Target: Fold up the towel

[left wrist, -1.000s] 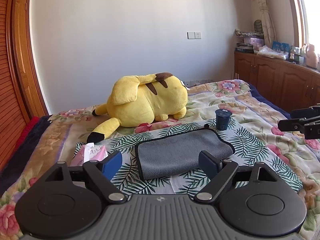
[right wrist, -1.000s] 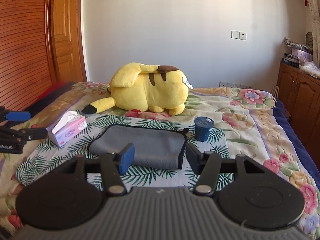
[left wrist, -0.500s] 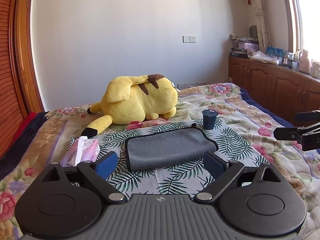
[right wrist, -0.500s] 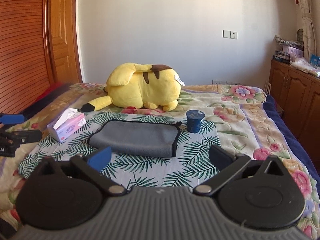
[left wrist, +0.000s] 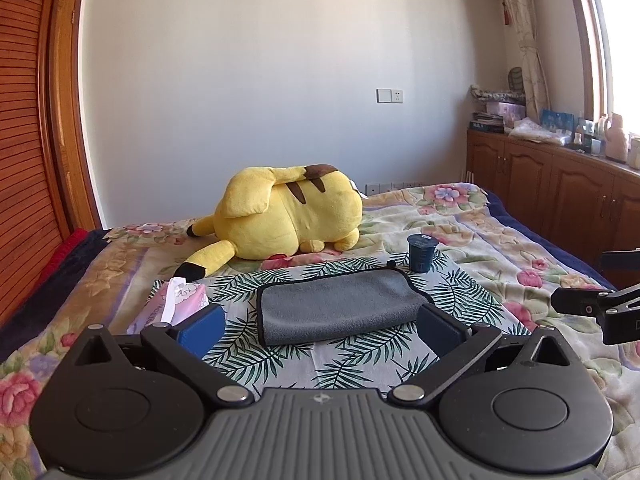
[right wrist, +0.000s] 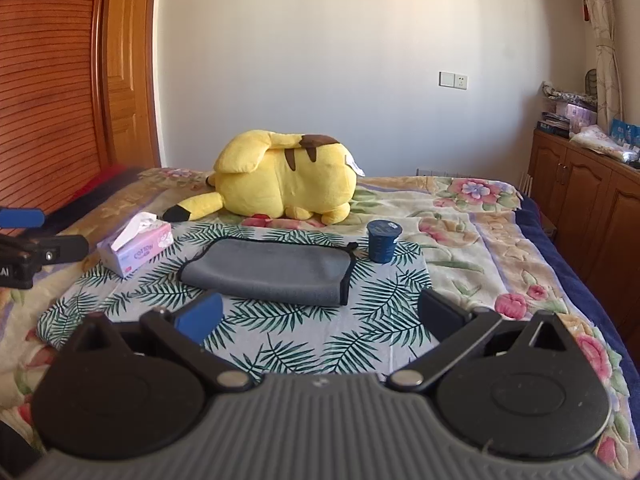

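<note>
A grey towel [left wrist: 336,306] with a black edge lies folded on a palm-leaf cloth [left wrist: 460,292] on the bed; it also shows in the right wrist view [right wrist: 268,270]. My left gripper [left wrist: 320,326] is open and empty, held back from the towel's near edge. My right gripper [right wrist: 318,316] is open and empty, also short of the towel. The right gripper's fingers [left wrist: 576,304] show at the right edge of the left wrist view, and the left gripper's fingers [right wrist: 44,246] at the left edge of the right wrist view.
A yellow plush toy [left wrist: 288,216] lies behind the towel. A dark blue cup [left wrist: 420,252] stands at the towel's far right corner. A pink tissue box [left wrist: 172,304] sits to the towel's left. A wooden wardrobe [right wrist: 48,92] is left, cabinets [left wrist: 560,196] right.
Both grippers have pulled back and risen away from the towel. The right gripper's jaws have opened wider. The towel has not moved.
</note>
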Motion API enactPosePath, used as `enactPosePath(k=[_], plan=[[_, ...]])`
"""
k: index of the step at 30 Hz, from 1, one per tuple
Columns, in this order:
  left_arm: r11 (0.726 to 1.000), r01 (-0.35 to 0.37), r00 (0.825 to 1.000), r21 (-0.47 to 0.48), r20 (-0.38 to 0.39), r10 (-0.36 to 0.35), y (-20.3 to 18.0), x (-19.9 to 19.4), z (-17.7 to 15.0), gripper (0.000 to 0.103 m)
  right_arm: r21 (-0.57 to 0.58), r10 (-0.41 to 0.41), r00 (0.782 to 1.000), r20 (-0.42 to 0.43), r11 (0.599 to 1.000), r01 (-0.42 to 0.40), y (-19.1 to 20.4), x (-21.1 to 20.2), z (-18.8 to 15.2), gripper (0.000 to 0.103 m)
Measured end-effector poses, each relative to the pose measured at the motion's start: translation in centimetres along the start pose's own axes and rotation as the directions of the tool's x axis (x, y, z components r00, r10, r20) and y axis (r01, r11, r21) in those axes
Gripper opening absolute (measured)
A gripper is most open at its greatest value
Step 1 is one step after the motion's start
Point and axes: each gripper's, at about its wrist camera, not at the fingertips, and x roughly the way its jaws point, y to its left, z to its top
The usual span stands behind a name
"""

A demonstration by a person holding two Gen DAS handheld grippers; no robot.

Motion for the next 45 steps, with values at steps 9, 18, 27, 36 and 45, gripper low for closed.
enactPosePath(k=[9, 18, 27, 36, 45], plan=[[1.000, -0.019, 1.000, 0.005, -0.011, 0.019, -1.0, -1.5, -1.4, 0.087, 0.017, 0.020, 0.999, 0.035, 1.000, -0.020, 0.4, -1.6, -0.5, 0.103], [0.999, -0.031, 1.000, -0.013, -0.001, 0.031, -1.8, -2.8, -3.2, 0.087, 0.071, 0.019, 0.999, 0.049, 0.997, -0.022, -0.2, -3.0, -2.0, 0.103], [0.999, -0.048, 0.999, -0.021, 0.002, 0.048, -2.4, -4.5, -4.7, 0.087, 0.054, 0.004, 0.997, 0.075, 0.999, -0.008, -0.2, -5.0, -3.9, 0.103], [0.997, -0.062, 0.998, -0.056, -0.024, 0.061, -2.3, -5.7, -5.9, 0.087, 0.069, 0.026, 0.995, 0.101, 0.997, -0.033, -0.6, -6.3, -4.5, 0.103], [0.997, -0.068, 0.997, -0.023, -0.035, 0.067, -2.9, -6.4, -6.7, 0.087, 0.079, 0.011, 0.993, 0.116, 0.997, -0.020, -1.5, -7.3, -5.2, 0.103]])
